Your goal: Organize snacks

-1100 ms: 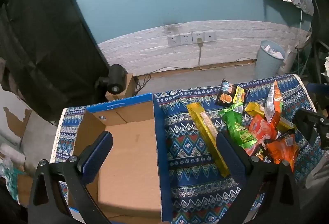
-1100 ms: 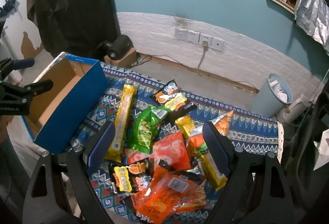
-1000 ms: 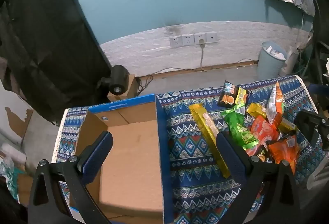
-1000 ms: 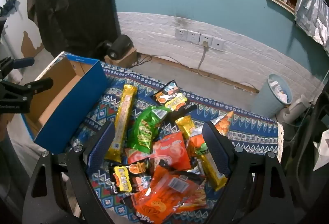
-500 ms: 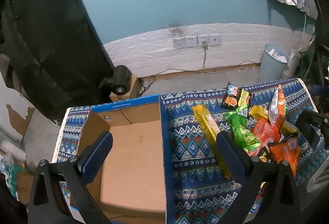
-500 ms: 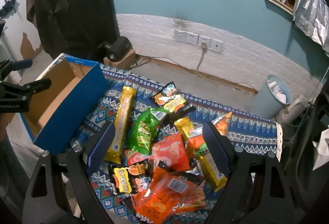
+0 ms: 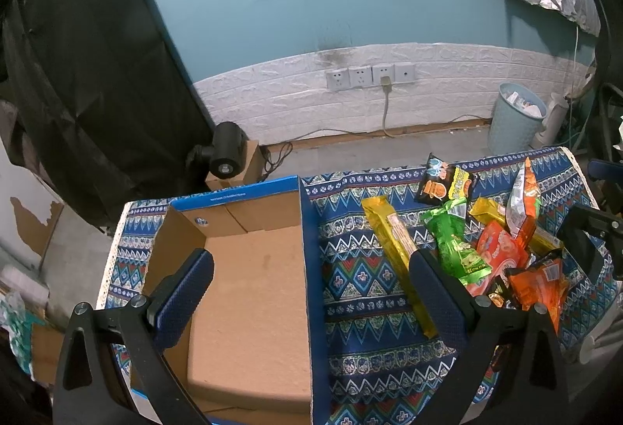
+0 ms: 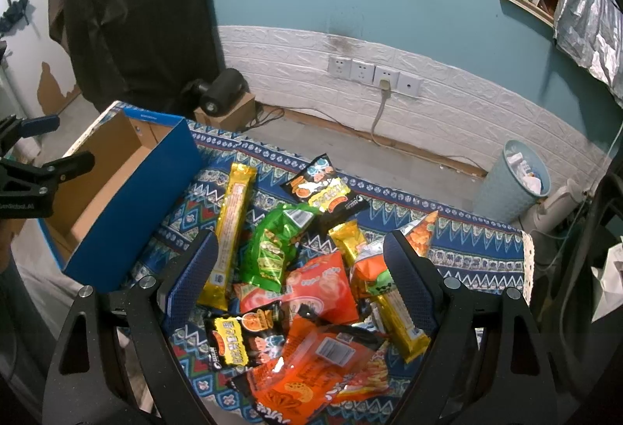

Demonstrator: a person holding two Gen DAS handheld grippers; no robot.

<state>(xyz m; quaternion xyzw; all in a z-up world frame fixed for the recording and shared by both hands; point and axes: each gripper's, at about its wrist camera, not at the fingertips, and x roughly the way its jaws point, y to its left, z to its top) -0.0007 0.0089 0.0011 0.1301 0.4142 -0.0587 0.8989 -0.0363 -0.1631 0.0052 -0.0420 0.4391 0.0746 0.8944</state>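
Cardboard, one blue-walled box (image 7: 249, 292) lies empty at lower left of my left view, my left tool (image 7: 307, 292) spread wide above it, holding nothing. My right tool (image 8: 300, 269) also gapes wide over the snack pile (image 8: 311, 284) at lower centre of the patterned tabletop (image 8: 467, 253). I count two long yellow packets, one green, two black; the orange ones overlap too much to count.

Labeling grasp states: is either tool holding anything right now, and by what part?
Nothing held. The left tool is open above the box; the right tool is open above the snacks, touching none.
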